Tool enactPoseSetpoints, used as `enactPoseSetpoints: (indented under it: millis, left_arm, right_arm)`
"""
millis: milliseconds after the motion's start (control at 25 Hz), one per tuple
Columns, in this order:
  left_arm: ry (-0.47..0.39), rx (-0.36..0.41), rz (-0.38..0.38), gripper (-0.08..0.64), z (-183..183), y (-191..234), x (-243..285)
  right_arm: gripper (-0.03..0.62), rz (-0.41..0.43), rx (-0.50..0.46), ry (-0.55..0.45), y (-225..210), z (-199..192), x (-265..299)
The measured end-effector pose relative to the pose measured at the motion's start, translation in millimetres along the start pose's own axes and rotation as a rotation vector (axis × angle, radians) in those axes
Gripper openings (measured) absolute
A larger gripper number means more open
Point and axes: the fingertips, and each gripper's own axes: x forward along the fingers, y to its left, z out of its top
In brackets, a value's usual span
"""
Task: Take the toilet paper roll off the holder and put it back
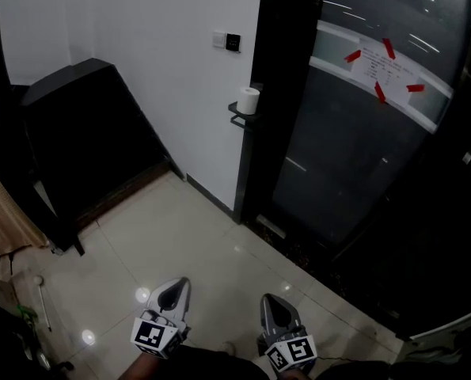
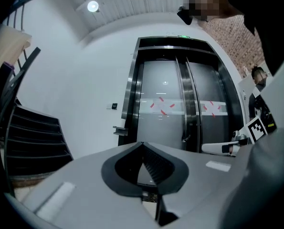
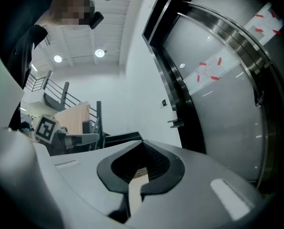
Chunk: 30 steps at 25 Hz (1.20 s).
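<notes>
one toilet paper roll (image 1: 248, 100) stands upright on the small black holder (image 1: 237, 119), which sticks out from the dark door frame (image 1: 251, 165) where the white wall (image 1: 164, 46) ends. a curved glass door (image 1: 362, 141) with red tape marks is just to its right. well apart from the roll, over the pale tiled floor (image 1: 195, 236), the left hand-held gripper (image 1: 174, 291) and the right hand-held gripper (image 1: 275, 305) point toward it, each with jaws closed together and nothing between them.
</notes>
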Motion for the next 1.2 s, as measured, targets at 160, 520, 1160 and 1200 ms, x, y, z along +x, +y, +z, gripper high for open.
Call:
enactPoseSetpoints:
  millis: [160, 520, 1160, 1200]
  left_arm:
    - [0.019, 0.015, 0.02, 0.002, -3.7, -3.7, 16.1]
    - [0.039, 0.054, -0.033, 0.002, -4.1, 2.0, 56.4]
    - [0.01, -0.008, -0.071, 0.002, 8.3, 123.5, 175.0]
    - [0.012, -0.011, -0.07, 0.002, 7.4, 131.7, 180.5]
  right_arm:
    - [0.014, 0.034, 0.016, 0.008, -12.8, -0.8, 9.8]
    - [0.014, 0.019, 0.037, 0.009, -31.3, -1.5, 46.6]
    - [0.014, -0.033, -0.028, 0.044, -51.2, 6.3, 194.0]
    - [0.014, -0.033, -0.027, 0.046, -51.0, 5.3, 203.0]
